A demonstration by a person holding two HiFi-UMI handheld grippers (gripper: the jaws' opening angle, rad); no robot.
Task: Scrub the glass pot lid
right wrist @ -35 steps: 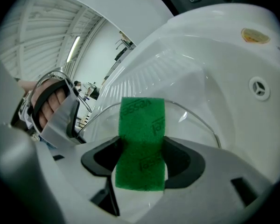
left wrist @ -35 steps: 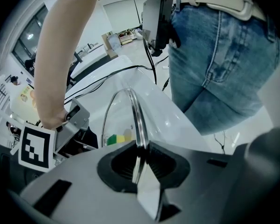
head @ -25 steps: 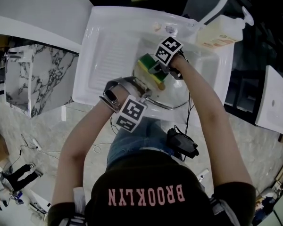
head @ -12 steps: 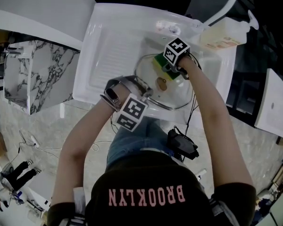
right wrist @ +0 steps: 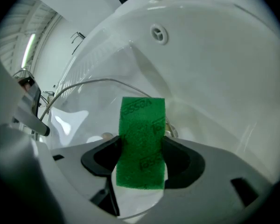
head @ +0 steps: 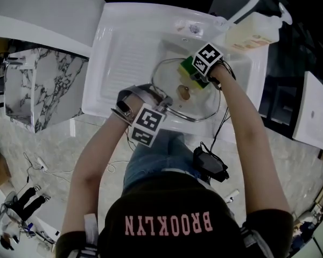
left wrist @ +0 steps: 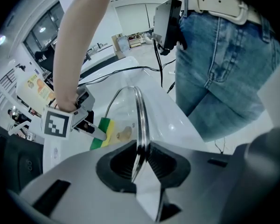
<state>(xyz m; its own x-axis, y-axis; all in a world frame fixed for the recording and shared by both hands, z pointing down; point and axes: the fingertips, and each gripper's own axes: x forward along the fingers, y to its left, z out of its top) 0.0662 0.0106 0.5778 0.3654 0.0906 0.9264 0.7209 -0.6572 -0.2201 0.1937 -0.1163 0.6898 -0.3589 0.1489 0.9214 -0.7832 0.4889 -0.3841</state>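
Observation:
The round glass pot lid (head: 175, 87) with a steel rim and a tan knob (head: 185, 95) is held over the white sink basin (head: 242, 71). My left gripper (head: 162, 104) is shut on the lid's near rim (left wrist: 139, 125). The right gripper (head: 196, 77) is shut on a green and yellow sponge (head: 188, 69), pressed against the lid's far side by the knob. In the right gripper view the sponge's green face (right wrist: 141, 139) sits between the jaws, against the glass (right wrist: 88, 106). The left gripper view shows the sponge (left wrist: 101, 133) and the right gripper (left wrist: 79, 120) beyond the lid.
The sink's ribbed draining board (head: 124, 58) lies to the left, its drain (right wrist: 159, 33) at the far wall. A soap dispenser bottle (head: 254, 34) stands at the back right by the tap (head: 247, 9). A marble-patterned cabinet (head: 37, 87) is at the left.
The right gripper has carried the sponge from the lid's near left side to its far right side, past the knob. The left gripper keeps hold of the rim.

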